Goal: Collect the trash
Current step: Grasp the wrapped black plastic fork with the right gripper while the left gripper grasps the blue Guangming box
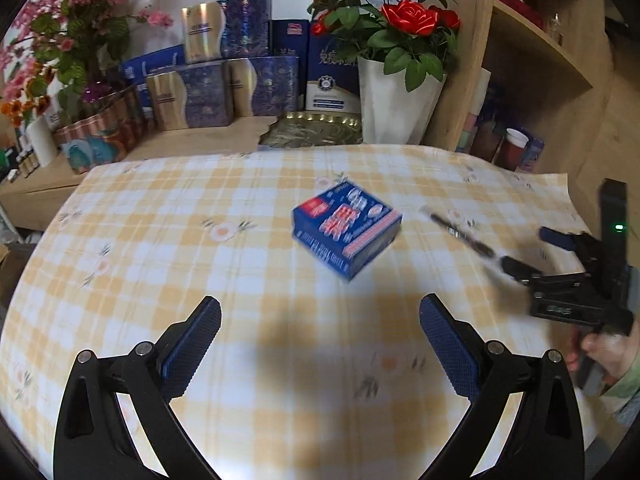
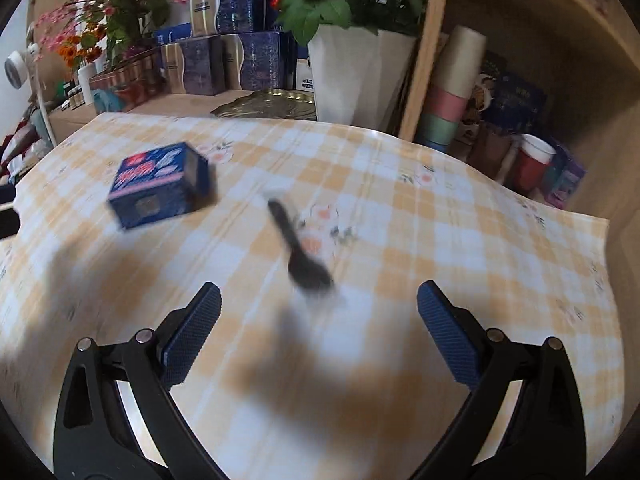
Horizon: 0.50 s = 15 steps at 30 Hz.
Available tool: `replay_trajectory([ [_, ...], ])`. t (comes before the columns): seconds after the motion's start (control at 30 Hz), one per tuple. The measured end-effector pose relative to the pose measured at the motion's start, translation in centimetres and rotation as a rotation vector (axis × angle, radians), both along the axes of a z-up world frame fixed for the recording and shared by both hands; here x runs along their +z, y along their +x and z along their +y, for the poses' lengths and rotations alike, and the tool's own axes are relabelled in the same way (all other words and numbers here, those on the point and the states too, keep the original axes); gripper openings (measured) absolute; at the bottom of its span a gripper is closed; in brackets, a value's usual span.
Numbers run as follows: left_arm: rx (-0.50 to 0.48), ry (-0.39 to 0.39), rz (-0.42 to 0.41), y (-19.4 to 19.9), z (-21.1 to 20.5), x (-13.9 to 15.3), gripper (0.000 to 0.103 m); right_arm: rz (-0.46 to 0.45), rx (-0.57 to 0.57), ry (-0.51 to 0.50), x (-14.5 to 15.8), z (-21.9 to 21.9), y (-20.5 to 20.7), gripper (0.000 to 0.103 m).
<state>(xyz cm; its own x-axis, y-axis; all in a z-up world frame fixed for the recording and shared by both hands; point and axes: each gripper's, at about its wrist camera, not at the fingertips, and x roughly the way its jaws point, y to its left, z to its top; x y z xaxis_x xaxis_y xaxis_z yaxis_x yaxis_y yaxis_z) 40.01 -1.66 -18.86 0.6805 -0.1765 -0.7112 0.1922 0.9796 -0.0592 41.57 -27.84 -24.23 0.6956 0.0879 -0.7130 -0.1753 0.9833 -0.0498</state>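
Since both your grippers hang released above the worktop (image 1: 160, 200), left gripper (image 1: 320, 344) faces the box (image 1: 347, 232), right gripper (image 2: 319, 334) the spoon (image 2: 298, 246).

Checkered table (image 1: 160, 240) with blue box (image 1: 346, 232), black spoon (image 2: 298, 248).

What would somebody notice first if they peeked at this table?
Probably the blue box, lying alone in the middle of the yellow checked tablecloth, and the dark plastic spoon lying to its right. Behind the table, bright red roses in a white pot stand out too. Both tools, left and right, hang open above the cloth, holding nothing.
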Motion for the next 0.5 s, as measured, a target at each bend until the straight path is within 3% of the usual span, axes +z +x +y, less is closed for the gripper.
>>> replay_trajectory([
  [0.07,0.015,-0.002,0.01,1.5,-0.5,-0.2,0.097,0.013,0.012,0.007,-0.6,0.5,2.2,0.093],
  [0.2,0.066,-0.091,0.087,5.3,-1.4,-0.8,0.097,0.072,0.03,-0.018,-2.3,1.6,4.8,0.079],
  [0.27,0.099,-0.156,0.13,7.1,-1.5,-1.2,0.097,0.095,0.046,-0.039,-3.1,1.9,5.3,0.068],
  [0.33,0.133,-0.199,0.162,8.8,-1.6,-1.6,0.097,0.103,0.064,-0.017,-3.1,1.8,5.4,0.044],
  [0.37,0.147,-0.204,0.171,9.3,-1.8,-1.8,0.097,0.104,0.064,-0.017,-3.2,1.7,5.4,0.04],
  [0.4,0.168,-0.206,0.181,10.0,-2.0,-2.0,0.097,0.105,0.072,0.003,-3.2,1.6,5.2,0.023],
  [0.5,0.226,-0.209,0.195,11.5,-2.4,-2.5,0.097,0.092,0.082,0.01,-3.0,1.8,4.9,0.014],
])
